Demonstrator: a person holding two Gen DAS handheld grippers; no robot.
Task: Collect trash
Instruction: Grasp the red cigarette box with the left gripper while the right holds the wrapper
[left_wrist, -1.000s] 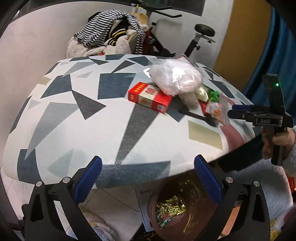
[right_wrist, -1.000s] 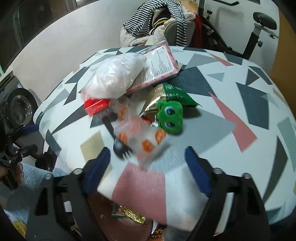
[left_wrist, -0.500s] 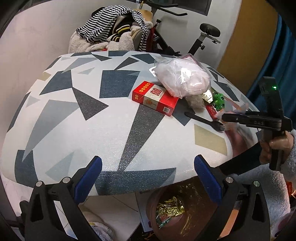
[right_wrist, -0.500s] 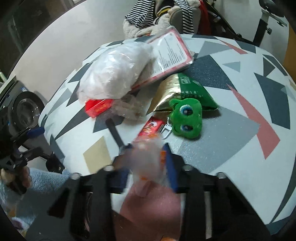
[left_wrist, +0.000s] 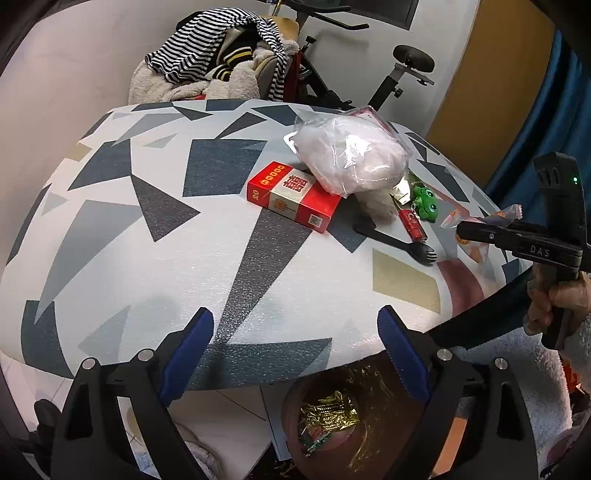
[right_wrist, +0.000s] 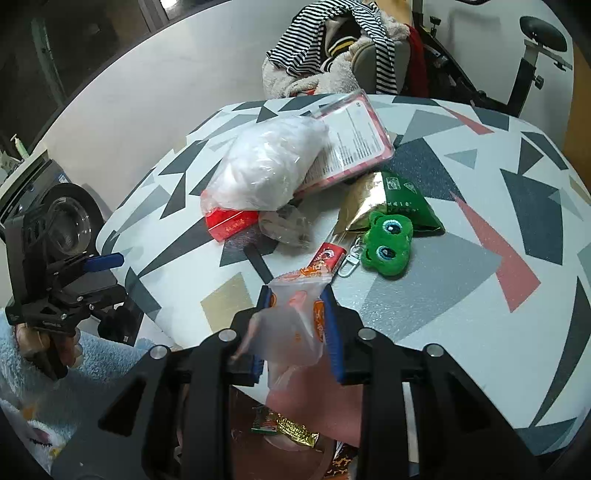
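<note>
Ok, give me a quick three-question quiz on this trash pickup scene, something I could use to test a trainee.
1. True or false: the right gripper is shut on the clear orange-printed wrapper.
2. Multiple choice: what does the black plastic spork rest on? A) the patterned table B) the red box C) the bin
3. Fill in: the left gripper is ____ and holds nothing.

Key: 1 true. 2 A. 3 open.
</note>
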